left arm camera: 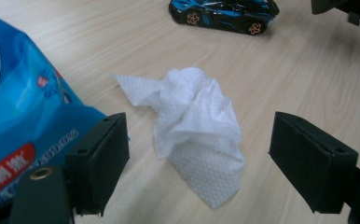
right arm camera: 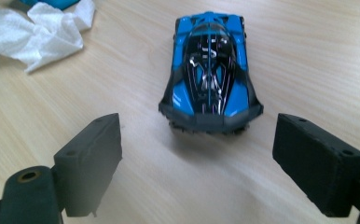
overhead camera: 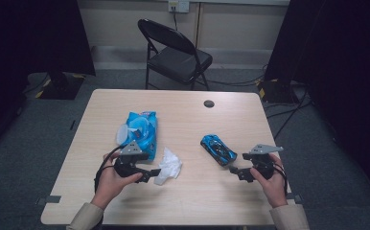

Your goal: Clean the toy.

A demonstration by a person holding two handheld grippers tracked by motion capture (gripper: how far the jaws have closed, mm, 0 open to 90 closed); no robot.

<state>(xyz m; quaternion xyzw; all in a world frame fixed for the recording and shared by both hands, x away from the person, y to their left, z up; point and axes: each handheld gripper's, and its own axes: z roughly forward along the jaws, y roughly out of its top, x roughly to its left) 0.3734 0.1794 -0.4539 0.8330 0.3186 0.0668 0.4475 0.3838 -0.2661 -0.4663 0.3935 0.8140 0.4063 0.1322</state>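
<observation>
Claws gape: left (left arm camera: 199,156) over crumpled embossed wipe (left arm camera: 194,126), right (right arm camera: 211,158) near glossy, perhaps plastic car (right arm camera: 210,74).

Toy car (right arm camera: 210,74): bright blue body, black centre and cockpit with thin blue striping, gold-orange wheels seen in left gripper view. Wet wipe (left arm camera: 197,128): white, fine embossed dot pattern. Wipes pack (overhead camera: 141,128): blue, translucent whitish lid, red label patch with white characters. Gripper jaws: matte black. Table (overhead camera: 212,191): pale wood grain, dark round grommet. Folding chair (overhead camera: 176,55): black. Floor grey.
</observation>
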